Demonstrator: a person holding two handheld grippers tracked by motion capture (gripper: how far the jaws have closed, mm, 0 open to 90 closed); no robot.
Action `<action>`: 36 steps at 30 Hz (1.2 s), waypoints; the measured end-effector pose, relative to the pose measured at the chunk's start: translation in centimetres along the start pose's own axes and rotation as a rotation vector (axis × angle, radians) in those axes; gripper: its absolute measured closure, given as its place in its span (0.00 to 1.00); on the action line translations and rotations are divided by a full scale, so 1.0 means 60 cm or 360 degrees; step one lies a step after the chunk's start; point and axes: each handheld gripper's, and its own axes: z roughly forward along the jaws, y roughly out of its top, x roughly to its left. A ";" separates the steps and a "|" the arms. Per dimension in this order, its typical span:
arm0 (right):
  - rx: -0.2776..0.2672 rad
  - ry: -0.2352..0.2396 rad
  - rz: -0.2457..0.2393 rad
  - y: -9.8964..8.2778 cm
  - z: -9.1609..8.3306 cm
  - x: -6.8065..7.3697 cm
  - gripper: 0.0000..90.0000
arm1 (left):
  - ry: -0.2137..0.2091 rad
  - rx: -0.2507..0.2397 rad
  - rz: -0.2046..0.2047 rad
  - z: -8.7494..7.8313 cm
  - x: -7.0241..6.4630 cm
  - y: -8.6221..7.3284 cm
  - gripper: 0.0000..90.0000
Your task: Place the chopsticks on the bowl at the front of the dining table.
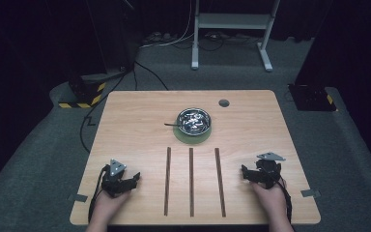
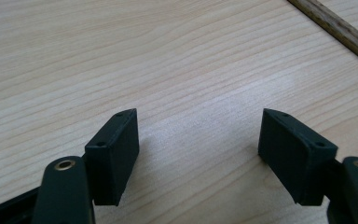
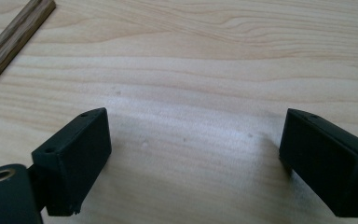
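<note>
You hold your left gripper (image 1: 134, 177) low over the near left part of the table (image 1: 135, 121), and its jaws stand wide apart with nothing between them. In the left gripper view the two black pads (image 2: 114, 156) rest just above bare wood, and a dark wooden strip (image 2: 335, 30) crosses the corner ahead of the gripper, on the side of its right jaw. Your right gripper (image 1: 245, 173) is at the near right part of the table, and its jaws are also wide and empty. In the right gripper view its pads (image 3: 74, 161) are close to the bare wood, and the end of a wooden strip (image 3: 14, 44) lies ahead of it, on the side of its left jaw. Between your two grippers three dark strips lie side by side on the table: the left strip (image 1: 167, 181), the middle strip (image 1: 191, 181) and the right strip (image 1: 220, 181). Each gripper points inward, toward the strip nearest to it, but does not touch it. Farther ahead of both grippers, beyond the far ends of the strips, a shiny metal bowl (image 1: 193, 121) sits on a round green mat (image 1: 193, 137), well apart from both grippers. A thin dark stick (image 1: 170, 124) pokes out from the bowl on its left side; what it is I cannot tell.
</note>
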 end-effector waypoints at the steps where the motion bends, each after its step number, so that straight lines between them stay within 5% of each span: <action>1: 0.0005 0.0023 -0.0017 -0.003 -0.004 -0.001 0.10 | 0.0014 -0.0006 0.0008 0.000 -0.002 0.000 0.32; 6: 0.0013 0.0046 -0.0034 -0.006 -0.008 -0.001 0.10 | 0.0068 -0.0004 0.0026 -0.003 -0.007 -0.002 0.32; 15: -0.0005 0.0041 -0.0018 -0.007 -0.008 -0.001 0.12 | 0.0049 -0.0011 0.0039 -0.004 -0.008 -0.003 0.33; 23: -0.0089 0.0005 -0.0031 -0.009 -0.016 0.004 0.27 | 0.0006 -0.0005 0.0045 -0.006 -0.007 -0.004 0.33; 28: -0.0222 0.0054 -0.0066 -0.009 -0.031 0.033 0.36 | 0.0004 -0.0005 0.0051 -0.006 -0.008 -0.004 0.34; 36: -0.0263 0.0188 -0.0113 0.000 -0.027 0.096 0.36 | 0.0007 -0.0013 0.0041 -0.005 -0.009 -0.003 0.34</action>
